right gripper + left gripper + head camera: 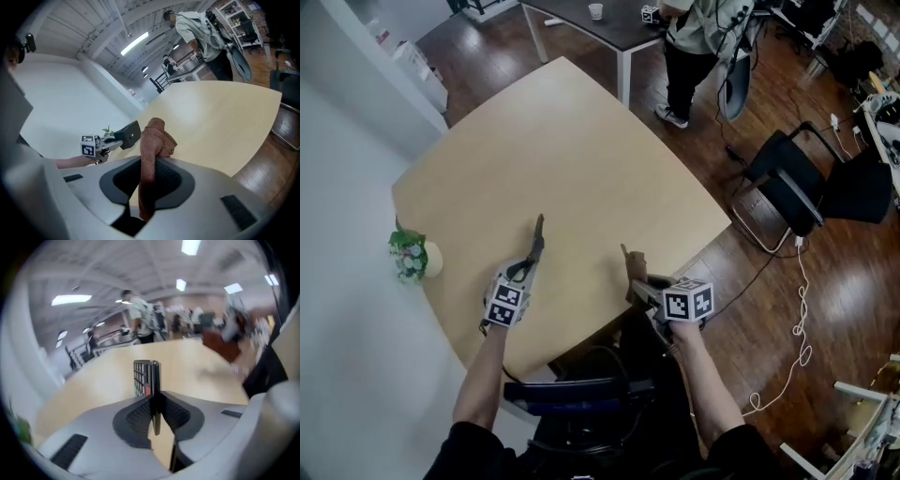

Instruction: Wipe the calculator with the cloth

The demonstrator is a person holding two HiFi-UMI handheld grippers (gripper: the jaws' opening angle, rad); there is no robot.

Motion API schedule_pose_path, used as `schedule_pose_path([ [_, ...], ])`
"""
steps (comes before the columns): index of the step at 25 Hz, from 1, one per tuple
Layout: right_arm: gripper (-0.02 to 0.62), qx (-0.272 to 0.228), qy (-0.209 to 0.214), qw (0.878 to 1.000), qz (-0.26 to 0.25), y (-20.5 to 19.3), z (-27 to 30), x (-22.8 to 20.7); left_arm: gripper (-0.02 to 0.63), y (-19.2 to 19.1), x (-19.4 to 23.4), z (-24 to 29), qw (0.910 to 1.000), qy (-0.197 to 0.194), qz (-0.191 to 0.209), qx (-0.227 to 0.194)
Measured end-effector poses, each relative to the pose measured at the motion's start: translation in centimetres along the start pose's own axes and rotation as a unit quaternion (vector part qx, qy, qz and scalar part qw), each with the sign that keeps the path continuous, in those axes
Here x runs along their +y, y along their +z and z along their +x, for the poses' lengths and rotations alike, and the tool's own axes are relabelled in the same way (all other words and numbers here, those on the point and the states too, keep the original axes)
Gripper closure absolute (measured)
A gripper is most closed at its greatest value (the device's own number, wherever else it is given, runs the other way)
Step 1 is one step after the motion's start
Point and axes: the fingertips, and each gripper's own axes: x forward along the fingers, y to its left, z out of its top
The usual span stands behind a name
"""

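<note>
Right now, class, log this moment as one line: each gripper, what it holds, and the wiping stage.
left gripper: shut on calculator | right gripper: shut on cloth | cloth and calculator: apart over table | wiping: not yet begun

Bright, even light from ceiling strips [70, 299]; fisheye-warped edges, motion-blurred left gripper view.

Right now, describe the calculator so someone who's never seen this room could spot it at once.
Find the big pale wooden table and look at its near edge. The calculator is the thin dark slab clamped edge-on in the left gripper, keys showing; the right gripper holds a soft brown cloth instead.
</note>
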Motion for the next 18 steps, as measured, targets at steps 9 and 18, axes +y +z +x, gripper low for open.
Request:
schedule_pose_path([
  [9, 0.525, -0.056, 0.130, 0.984, -0.112, 7.0, 0.0, 12.5, 0.554, 7.7, -1.0, -13.9, 0.7514, -0.294, -0.447, -0.386],
  [18, 0.523, 0.028, 0.260, 0.903, -0.341, 11.8, 4.6, 27.8, 0.548, 11.3, -4.9, -17.7, 0.7544, -0.273, -0.398, -0.445],
])
